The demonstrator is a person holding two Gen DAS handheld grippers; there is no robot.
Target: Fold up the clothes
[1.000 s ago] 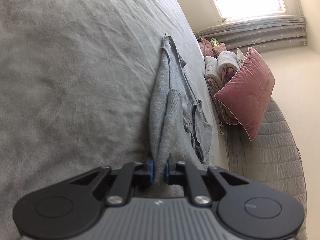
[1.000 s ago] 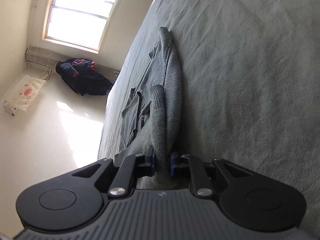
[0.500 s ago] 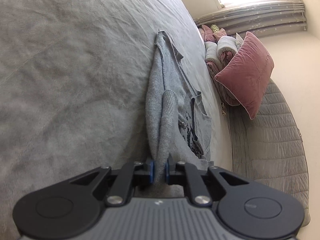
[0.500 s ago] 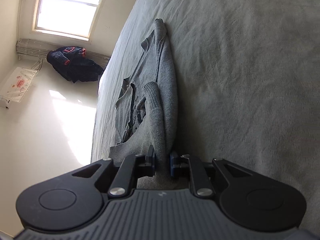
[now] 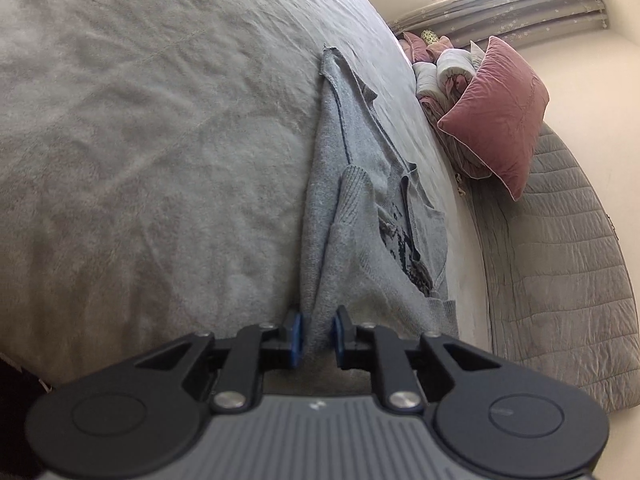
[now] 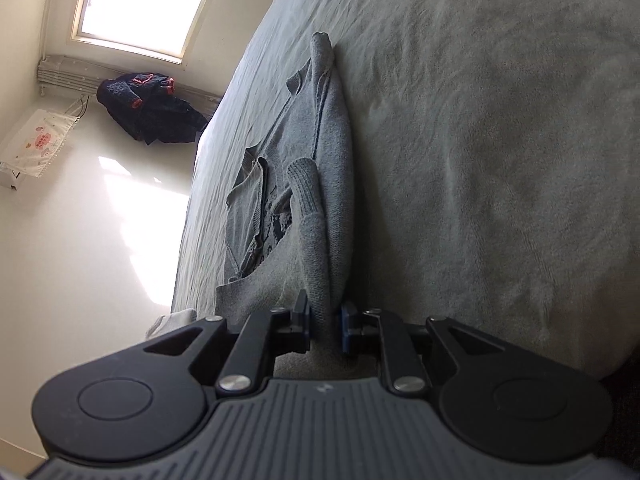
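Left wrist view, nearest first: the left claw [image 5: 318, 334] is clamped on a bunched edge of the grey sweater [image 5: 352, 216], the cloth pinched between its blue pads. In the right wrist view the right claw [image 6: 325, 330] grips the sweater [image 6: 320, 184] the same way, on a rolled fold with a ribbed sleeve cuff [image 6: 304, 172] lying along it. The garment stretches away from both claws along the bed [image 5: 140, 140], one long side already doubled over the body, the dark printed front [image 5: 400, 248] partly showing. By my reading the fold is part-way: a lengthwise fold is held, while crosswise folds and squaring look left to do.

On one side of the sweater the grey bedcover runs wide and bare, good room to lay cloth. On the other, the bed's edge sits close, beyond it floor in the right view. Farther off lie a pink cushion [image 5: 496, 116], a padded headboard [image 5: 560, 272], rolled bedding, and dark clothes [image 6: 148, 108] under the window.
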